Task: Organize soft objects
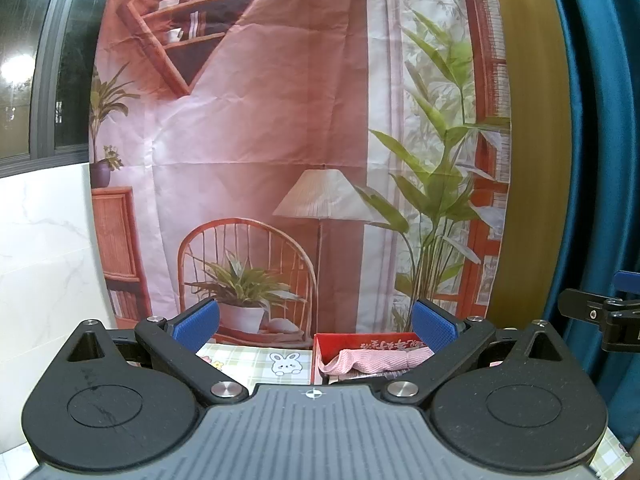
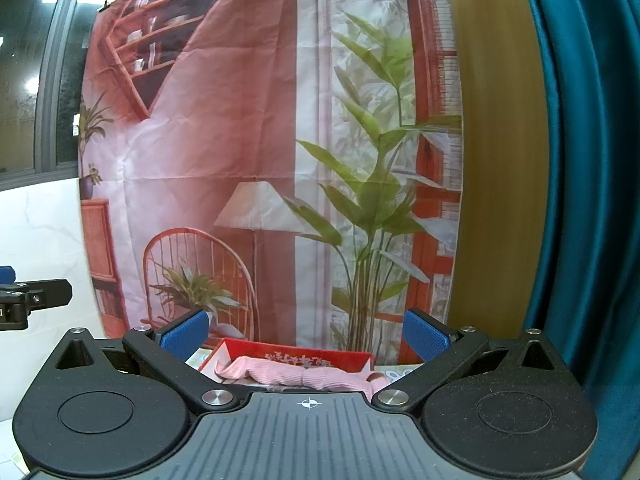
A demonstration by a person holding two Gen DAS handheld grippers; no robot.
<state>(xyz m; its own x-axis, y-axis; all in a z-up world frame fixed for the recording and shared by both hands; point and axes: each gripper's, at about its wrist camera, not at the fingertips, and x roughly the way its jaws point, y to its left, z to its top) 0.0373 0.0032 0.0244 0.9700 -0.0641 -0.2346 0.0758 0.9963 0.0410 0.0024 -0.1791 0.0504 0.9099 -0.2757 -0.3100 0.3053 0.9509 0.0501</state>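
A pink ribbed cloth (image 1: 372, 362) lies bunched inside a red box (image 1: 360, 345) on a checked tablecloth with a rabbit print (image 1: 256, 360). In the right wrist view the same pink cloth (image 2: 304, 376) drapes across the red box (image 2: 296, 354), one end hanging over its right rim. My left gripper (image 1: 316, 326) is open, held above and short of the box, nothing between its blue pads. My right gripper (image 2: 304, 334) is open too, empty, level with the box's far wall. Each gripper shows at the edge of the other's view.
A printed backdrop (image 1: 260, 140) of a room with chair, lamp and plants hangs right behind the table. A teal curtain (image 2: 580, 200) fills the right side. White marble wall (image 1: 44, 248) and a dark window (image 1: 24, 60) are at the left.
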